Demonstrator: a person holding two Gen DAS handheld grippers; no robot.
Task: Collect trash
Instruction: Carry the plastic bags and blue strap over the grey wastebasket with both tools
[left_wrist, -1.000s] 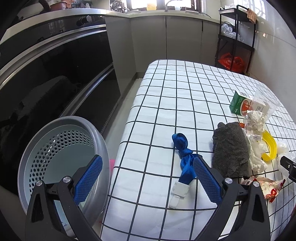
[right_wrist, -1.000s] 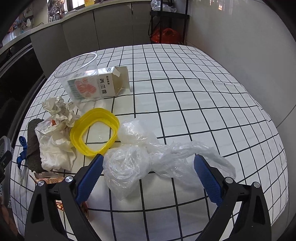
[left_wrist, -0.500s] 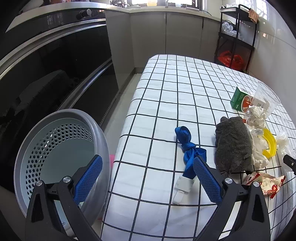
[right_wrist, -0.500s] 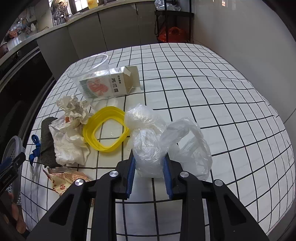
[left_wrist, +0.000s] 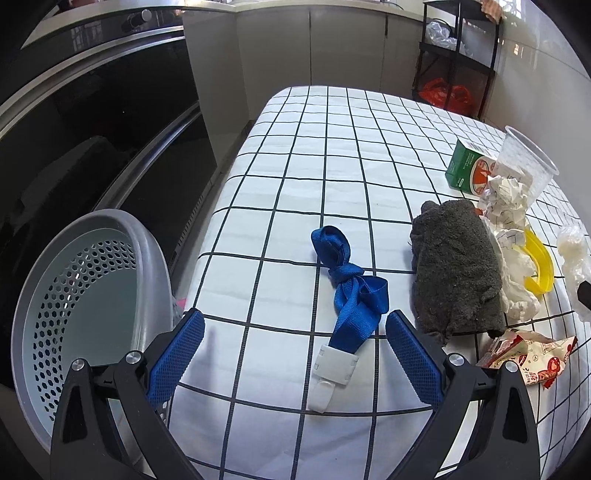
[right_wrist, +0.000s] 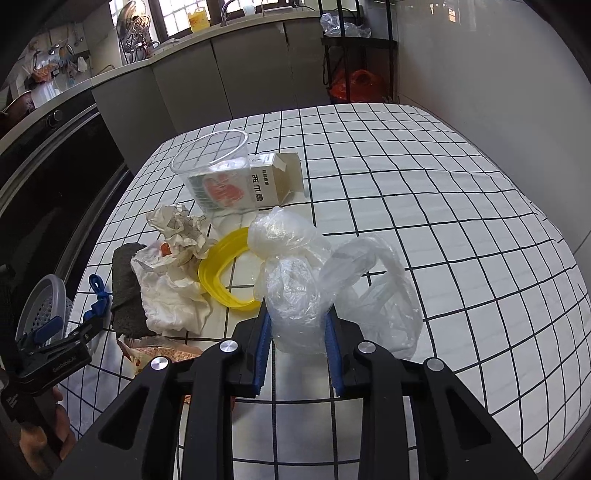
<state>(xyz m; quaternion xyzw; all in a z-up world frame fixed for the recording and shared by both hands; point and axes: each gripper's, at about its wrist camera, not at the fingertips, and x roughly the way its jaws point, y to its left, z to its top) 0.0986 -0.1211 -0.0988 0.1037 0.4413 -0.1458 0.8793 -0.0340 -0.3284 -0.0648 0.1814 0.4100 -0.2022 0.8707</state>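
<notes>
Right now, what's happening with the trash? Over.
Right gripper shut on clear plastic bag. Left gripper open over blue strap. Grey basket beside table, path clear.

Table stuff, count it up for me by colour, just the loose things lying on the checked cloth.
Clear: 2, plastic bag and cup
White: 2, crumpled paper and tissue wad
Blue: 1, strap
Grey: 1, cloth
Yellow: 1, ring
Green and white: 1, carton
Red and white: 1, wrapper
Total: 9
</notes>
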